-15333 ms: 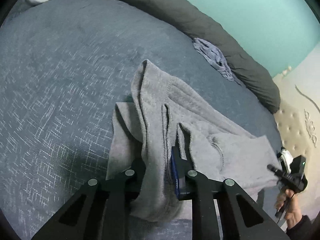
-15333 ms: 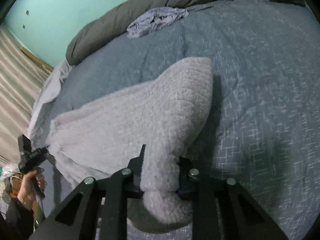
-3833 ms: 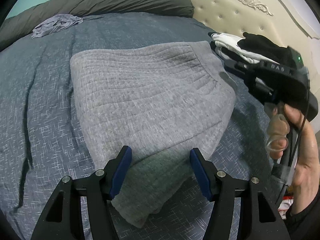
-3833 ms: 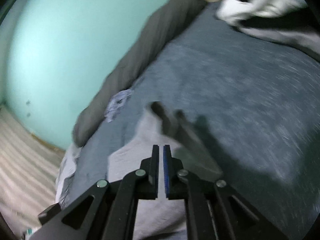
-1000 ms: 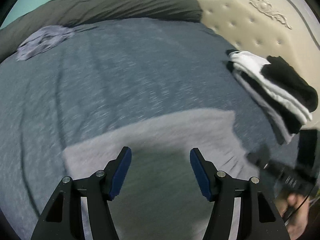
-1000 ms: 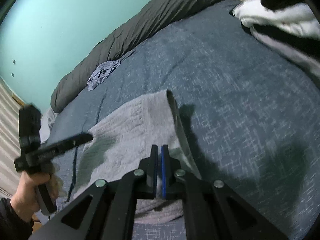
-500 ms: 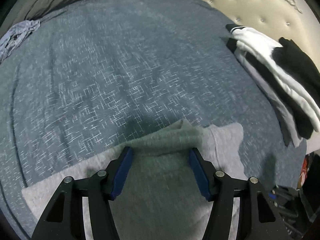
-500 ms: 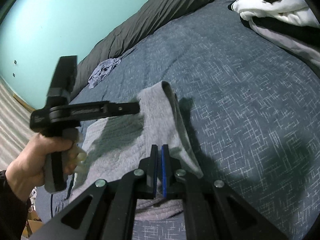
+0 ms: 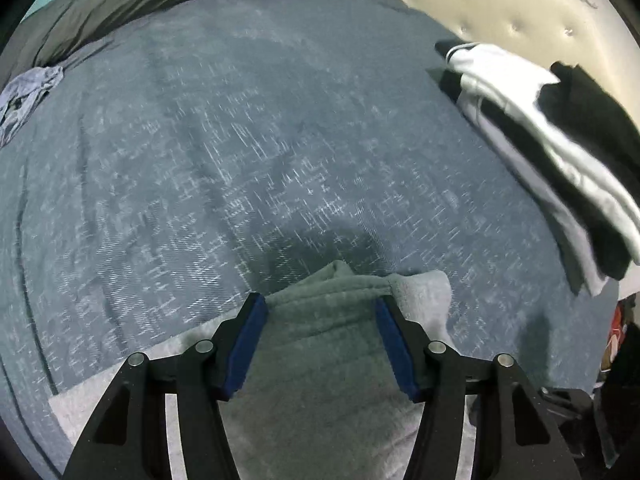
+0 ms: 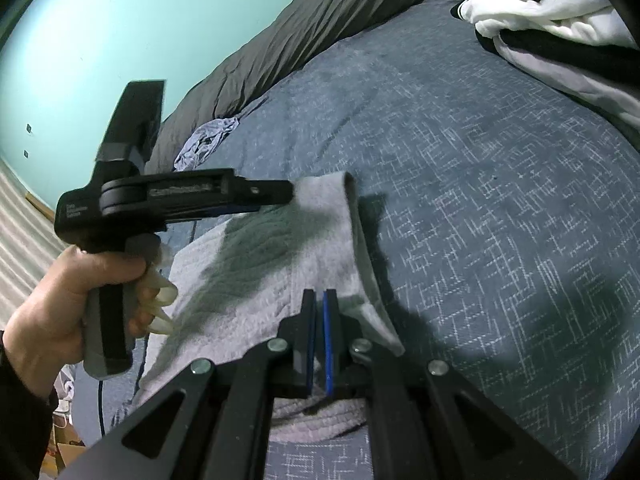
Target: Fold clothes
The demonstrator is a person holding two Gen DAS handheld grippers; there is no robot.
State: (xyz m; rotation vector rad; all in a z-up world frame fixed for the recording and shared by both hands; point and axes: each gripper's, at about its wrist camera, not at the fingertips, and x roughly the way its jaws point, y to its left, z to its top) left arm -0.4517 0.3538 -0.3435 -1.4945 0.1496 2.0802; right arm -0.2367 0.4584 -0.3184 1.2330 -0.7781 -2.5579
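A folded grey garment [image 9: 320, 360] lies on the blue bedspread [image 9: 260, 140]. My left gripper [image 9: 322, 308] is open, its blue-padded fingers [image 9: 248, 336] straddling the garment's far edge, which bunches up between them. In the right wrist view the left gripper [image 10: 276, 196] sits over the far corner of the grey garment [image 10: 280, 272]. My right gripper [image 10: 319, 300] is shut, its tips resting above the garment's near right edge; whether cloth is pinched between them is hidden.
A stack of folded black and white clothes [image 9: 560, 140] lies at the right by the cream tufted headboard [image 9: 500, 12]. A crumpled lilac garment [image 9: 24, 96] lies at the far left beside a dark grey duvet roll [image 10: 320, 40]. A teal wall [image 10: 120, 20] is behind.
My left gripper has moved forward to the garment's far edge, and the cloth now bunches between its open fingers. My right gripper stays shut at the near edge.
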